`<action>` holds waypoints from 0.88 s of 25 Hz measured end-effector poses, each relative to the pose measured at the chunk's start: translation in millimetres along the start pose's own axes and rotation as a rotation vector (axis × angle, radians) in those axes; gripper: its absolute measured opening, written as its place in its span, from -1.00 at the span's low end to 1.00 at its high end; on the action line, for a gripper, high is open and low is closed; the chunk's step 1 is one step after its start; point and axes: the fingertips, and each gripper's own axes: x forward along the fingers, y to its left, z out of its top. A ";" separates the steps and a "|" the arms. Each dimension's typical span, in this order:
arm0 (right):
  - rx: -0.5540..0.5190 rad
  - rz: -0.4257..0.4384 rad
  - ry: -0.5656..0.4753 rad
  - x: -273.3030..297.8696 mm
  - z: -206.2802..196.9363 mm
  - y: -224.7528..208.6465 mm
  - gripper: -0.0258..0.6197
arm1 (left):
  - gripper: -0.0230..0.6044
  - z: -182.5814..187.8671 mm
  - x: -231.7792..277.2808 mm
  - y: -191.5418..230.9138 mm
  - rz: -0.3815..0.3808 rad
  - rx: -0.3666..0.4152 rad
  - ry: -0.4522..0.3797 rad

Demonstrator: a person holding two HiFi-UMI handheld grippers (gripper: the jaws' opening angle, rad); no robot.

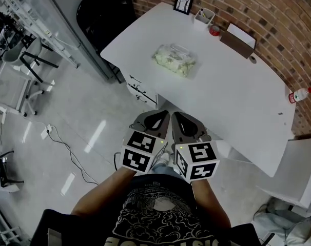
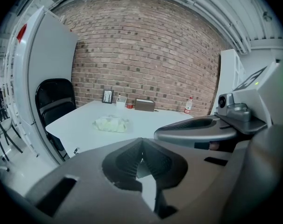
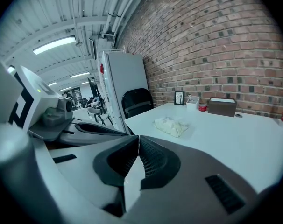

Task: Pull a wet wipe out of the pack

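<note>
The wet-wipe pack [image 1: 175, 60] is a pale, crinkly soft pack lying flat on the white table [image 1: 232, 96], toward its far left part. It also shows as a small pale lump in the left gripper view [image 2: 111, 123] and the right gripper view [image 3: 171, 125]. Both grippers hang side by side close to the person's chest, short of the table's near edge and well away from the pack. My left gripper [image 1: 161, 113] is shut, jaws meeting with nothing between. My right gripper [image 1: 174, 114] is shut too and holds nothing.
At the table's far edge by the brick wall stand a small picture frame [image 1: 183, 2], a white cup holder [image 1: 204, 16], a red tape roll [image 1: 214, 31] and a brown box [image 1: 238, 41]. A bottle [image 1: 299, 95] stands at right. A black chair [image 1: 105, 12] sits left.
</note>
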 end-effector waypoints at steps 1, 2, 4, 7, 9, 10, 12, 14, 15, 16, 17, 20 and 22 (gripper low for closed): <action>0.000 0.003 0.001 1.6 2.0 -4.4 -0.86 | -0.89 2.7 4.2 -0.1 0.002 -0.002 0.001; -0.001 0.007 0.001 2.7 3.9 -8.4 -0.86 | -0.89 5.2 8.0 -0.3 0.004 -0.003 0.002; -0.004 0.013 -0.001 3.9 7.1 -15.7 -0.86 | -0.89 9.5 15.1 -1.1 0.010 -0.002 0.003; -0.006 0.020 -0.006 6.3 10.8 -27.0 -0.86 | -0.89 15.9 24.3 -2.5 0.022 0.003 -0.004; -0.005 0.021 -0.009 7.6 12.8 -33.1 -0.86 | -0.89 18.0 28.8 -2.9 0.029 0.000 -0.004; -0.004 0.022 -0.009 8.2 13.6 -35.3 -0.86 | -0.89 18.7 30.7 -2.7 0.032 -0.003 -0.002; -0.006 0.024 -0.007 10.2 15.9 -39.0 -0.86 | -0.89 21.5 33.9 -1.6 0.037 -0.007 -0.004; -0.011 0.026 -0.007 12.2 19.4 -42.8 -0.86 | -0.89 26.0 36.6 -0.7 0.039 -0.006 -0.012; -0.014 0.026 -0.008 13.4 21.3 -44.6 -0.86 | -0.89 27.6 37.7 0.3 0.042 -0.006 -0.013; -0.016 0.026 -0.008 14.7 23.0 -46.1 -0.86 | -0.89 28.7 38.7 1.9 0.046 -0.007 -0.011; -0.018 0.027 -0.008 16.5 24.3 -47.3 -0.86 | -0.89 29.6 40.0 3.8 0.049 -0.010 -0.010; -0.025 0.030 -0.003 23.9 27.0 -51.1 -0.86 | -0.89 31.0 45.4 10.8 0.058 -0.021 -0.014; -0.033 0.033 -0.001 30.8 29.4 -53.7 -0.86 | -0.89 32.4 50.1 16.3 0.062 -0.026 -0.016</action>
